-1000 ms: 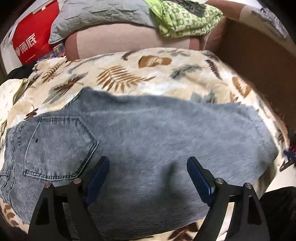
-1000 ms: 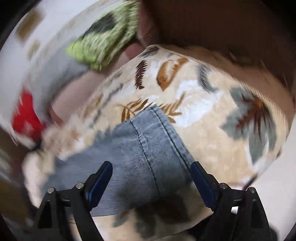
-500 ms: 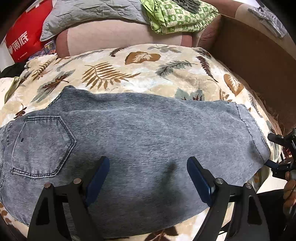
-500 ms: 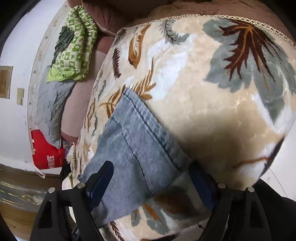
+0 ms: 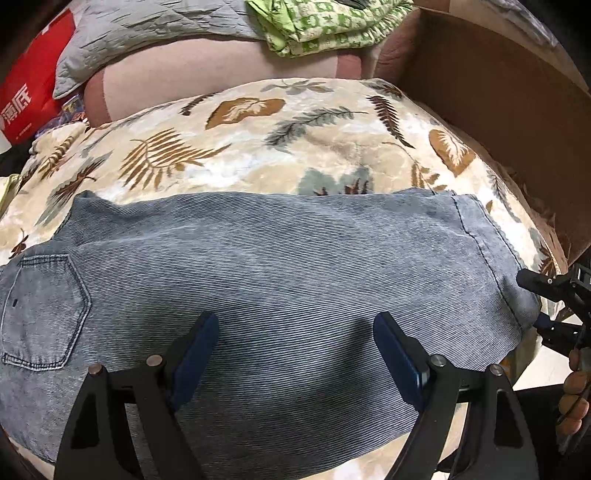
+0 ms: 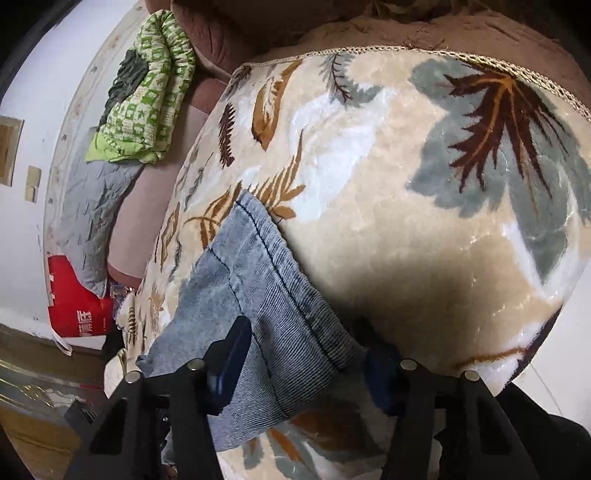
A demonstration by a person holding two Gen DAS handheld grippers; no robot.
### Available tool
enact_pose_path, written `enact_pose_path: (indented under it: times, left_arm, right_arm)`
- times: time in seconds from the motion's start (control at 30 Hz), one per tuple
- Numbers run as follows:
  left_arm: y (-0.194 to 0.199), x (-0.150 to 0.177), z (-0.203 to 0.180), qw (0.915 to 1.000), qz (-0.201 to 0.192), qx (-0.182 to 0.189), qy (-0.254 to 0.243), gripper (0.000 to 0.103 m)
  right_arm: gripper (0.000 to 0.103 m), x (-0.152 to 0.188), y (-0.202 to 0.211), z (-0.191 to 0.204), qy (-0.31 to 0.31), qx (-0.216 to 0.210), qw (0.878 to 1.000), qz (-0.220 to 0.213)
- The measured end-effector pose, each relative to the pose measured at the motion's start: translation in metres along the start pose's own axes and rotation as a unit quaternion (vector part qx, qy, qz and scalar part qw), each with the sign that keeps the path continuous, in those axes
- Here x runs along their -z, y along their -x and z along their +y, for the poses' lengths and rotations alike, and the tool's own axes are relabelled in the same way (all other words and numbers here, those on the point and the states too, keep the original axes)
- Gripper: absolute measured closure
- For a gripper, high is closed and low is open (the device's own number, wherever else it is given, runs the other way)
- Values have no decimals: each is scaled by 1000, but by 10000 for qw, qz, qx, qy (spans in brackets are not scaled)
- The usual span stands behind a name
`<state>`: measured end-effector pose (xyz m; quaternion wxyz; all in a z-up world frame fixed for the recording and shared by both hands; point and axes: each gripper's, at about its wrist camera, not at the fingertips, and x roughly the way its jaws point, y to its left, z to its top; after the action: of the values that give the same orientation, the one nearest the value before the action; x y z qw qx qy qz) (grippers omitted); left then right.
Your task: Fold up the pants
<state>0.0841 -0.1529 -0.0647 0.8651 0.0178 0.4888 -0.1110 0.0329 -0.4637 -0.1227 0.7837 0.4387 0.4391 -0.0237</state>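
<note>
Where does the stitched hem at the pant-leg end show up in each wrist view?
Left wrist: the hem runs down the right side, ending near the right tool.
Right wrist: the hem runs diagonally through the lower centre, between the closing tool's fingers.
Shared landmark: green patterned cloth.

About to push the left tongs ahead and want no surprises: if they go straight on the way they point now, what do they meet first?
Most likely the pants: the open left tongs point down at the denim spread on the leaf-print blanket, with nothing between. Depth is unclear.
</note>
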Motion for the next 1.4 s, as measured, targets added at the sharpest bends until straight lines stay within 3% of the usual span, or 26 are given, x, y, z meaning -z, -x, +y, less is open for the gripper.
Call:
enact_pose_path:
  times: [0.2, 0.23, 0.27, 0.37, 0.43, 0.63, 0.73, 0.87, 0.97, 1.03, 1.13, 1.2, 1.23, 1.27, 1.33, 1.4]
  left_arm:
    - [-2, -2, -8, 9999, 9, 83, 72, 17]
    - [-3, -3, -13, 10000, -5, 12, 12, 17]
    - [-5, -3, -19, 9998, 2, -174, -107, 17]
    - [-31, -1, -37, 9946, 360, -720, -651, 15]
    - [-33, -2, -39, 9938, 271, -841, -680, 14]
    - [-28, -7, -25, 9971, 349, -523, -430, 14]
    - [-6, -9, 0, 9996, 83, -282, 56, 15]
    - [40, -4, 60, 9952, -481, -150, 839, 15]
    - [69, 9, 109, 9875, -753, -332, 1343, 15]
    - [84, 22, 139, 9811, -829, -536, 1664, 15]
    - [92, 34, 163, 9769, -823, -718, 1839, 15]
    - [94, 40, 168, 9771, -762, -751, 1842, 15]
    - [93, 39, 168, 9779, -737, -743, 1810, 15]
    - [92, 37, 165, 9793, -729, -724, 1746, 15]
    - [89, 29, 153, 9816, -754, -632, 1633, 15]
    - [92, 24, 139, 9847, -794, -491, 1474, 15]
  right_arm:
    - [42, -1, -1, 4, 96, 92, 9999, 10]
    - [49, 0, -1, 5, 125, 142, 9998, 4]
    - [63, -1, -1, 7, 192, 264, 9995, -7]
    - [71, -3, -2, 8, 292, 391, 9988, 52]
    - [75, -3, -1, 16, 480, 484, 9977, 46]
    - [77, 7, 19, 69, 1322, 619, 9885, -396]
    - [77, 26, 31, 119, 2066, 602, 9742, -684]
    - [77, 76, 29, 193, 3233, 406, 9412, -891]
    - [77, 128, 8, 234, 3969, 233, 9144, -758]
    - [77, 168, -25, 249, 4306, 130, 9015, -413]
    - [69, 210, -75, 246, 4540, 91, 8909, 108]
    - [61, 235, -115, 231, 4585, 108, 8845, 853]
    - [59, 239, -113, 228, 4636, 45, 8834, 687]
    - [50, 242, -104, 229, 4726, -77, 8795, 551]
    - [34, 231, -94, 226, 4378, -490, 8936, 859]
    - [33, 210, -74, 211, 3837, -764, 9163, 862]
